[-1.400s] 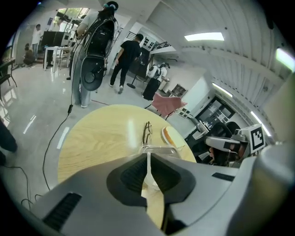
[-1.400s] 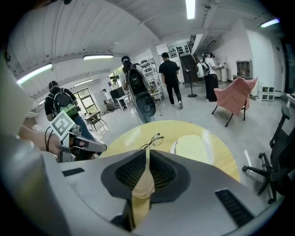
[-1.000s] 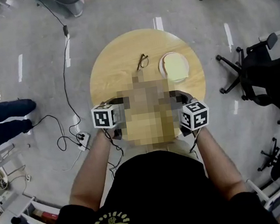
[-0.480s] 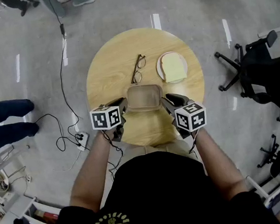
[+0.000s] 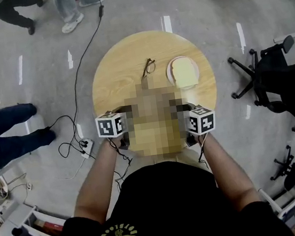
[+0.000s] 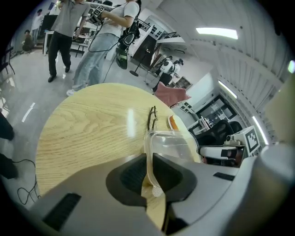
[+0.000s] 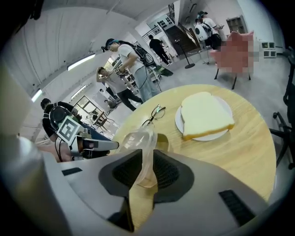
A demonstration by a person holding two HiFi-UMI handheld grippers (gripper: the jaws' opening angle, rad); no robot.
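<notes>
A clear plastic container (image 6: 173, 145) hangs between my two grippers above the near side of a round wooden table (image 5: 114, 70). My left gripper (image 6: 148, 162) is shut on the container's left rim. My right gripper (image 7: 146, 167) is shut on the opposite rim (image 7: 144, 138). Each gripper shows in the other's view, across the container. A slice of white bread (image 7: 205, 115) lies on a white plate (image 7: 183, 125) at the table's far right. Folded glasses (image 7: 154, 114) lie left of the plate. In the head view a mosaic patch covers the container.
A black office chair (image 5: 277, 81) stands right of the table. A cable (image 5: 79, 70) runs over the floor on the left, with a socket strip (image 5: 85, 145) near the table's edge. People stand at the upper left (image 5: 69, 12) and left (image 5: 9, 133).
Both gripper views now look lower, with the table, bread and glasses larger in them. The container stays held at both rims. People have walked in at the upper left.
</notes>
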